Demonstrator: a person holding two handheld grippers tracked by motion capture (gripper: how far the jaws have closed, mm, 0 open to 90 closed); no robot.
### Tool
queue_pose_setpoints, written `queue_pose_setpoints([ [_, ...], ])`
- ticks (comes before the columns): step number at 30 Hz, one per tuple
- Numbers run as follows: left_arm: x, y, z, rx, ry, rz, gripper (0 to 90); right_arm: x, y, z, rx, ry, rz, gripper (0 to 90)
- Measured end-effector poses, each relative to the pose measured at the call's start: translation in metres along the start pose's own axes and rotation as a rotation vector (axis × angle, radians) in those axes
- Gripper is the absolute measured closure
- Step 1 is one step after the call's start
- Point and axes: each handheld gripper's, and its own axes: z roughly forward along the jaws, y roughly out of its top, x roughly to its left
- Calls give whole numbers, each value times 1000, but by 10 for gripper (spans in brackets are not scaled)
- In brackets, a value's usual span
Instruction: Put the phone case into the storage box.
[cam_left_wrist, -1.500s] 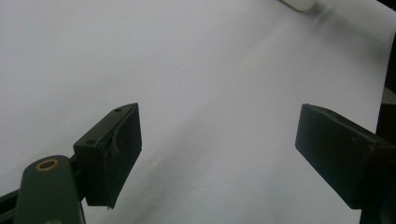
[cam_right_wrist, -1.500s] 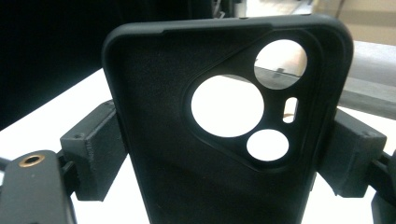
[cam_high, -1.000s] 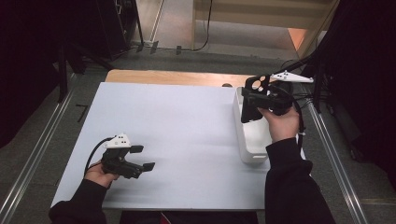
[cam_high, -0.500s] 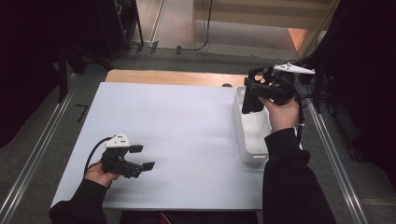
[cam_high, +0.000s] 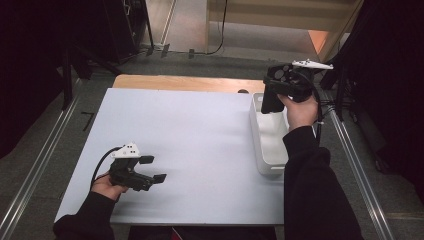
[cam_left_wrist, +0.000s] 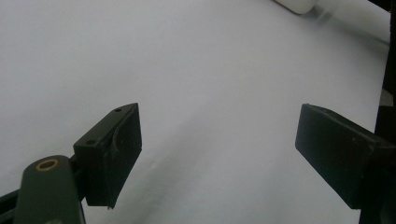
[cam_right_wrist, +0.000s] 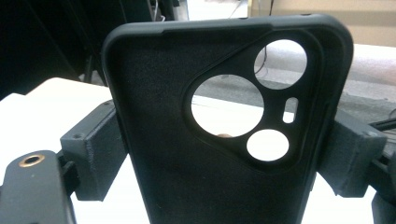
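**Phone case pinched in right gripper above far end of bin**

Right gripper raised over far right corner of table, held in a hand with forearm in a dark sleeve coming up from the bottom edge. Jaws pressed against both long edges of a black phone case, pads bearing on its sides. Case upright between them, inner face toward the camera, camera cutouts near its top right. Seen from above, case hanging dark over the far end of a white bin.

Left gripper low over near left part of table, held in a hand, pointing right across the surface. Jaws spread wide with bare white tabletop between them, gripping nothing. Black cable looping back from its body toward the wrist.

Bin lying lengthwise along the right table edge, just beside the right sleeve. Wooden strip showing beyond the far table edge. Metal rails running along both sides of table, grey floor around. Small dark spot on the wood near the bin's far corner, too small to identify.

Lower end of case cut off at the bottom of the right gripper view. Near part of bin covered by the sleeve; contents of bin hard to make out. Pale rounded corner at top of left gripper view, blurred.
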Motion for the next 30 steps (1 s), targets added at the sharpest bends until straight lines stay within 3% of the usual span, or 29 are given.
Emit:
queue_pose_setpoints([
  [4, 0, 0, 1, 6, -1, 3, 143, -3, 1, 9, -12, 10, -2, 122],
  [8, 0, 0, 1, 4, -2, 4, 143, -4, 3, 16, -3, -15, -18, 122],
  [19, -1, 0, 2, 10, -11, 9, 142, -9, 7, 32, 0, -22, 34, 122],
  [30, 0, 0, 2, 11, -11, 5, 143, -17, 8, 49, 8, -56, 47, 121],
])
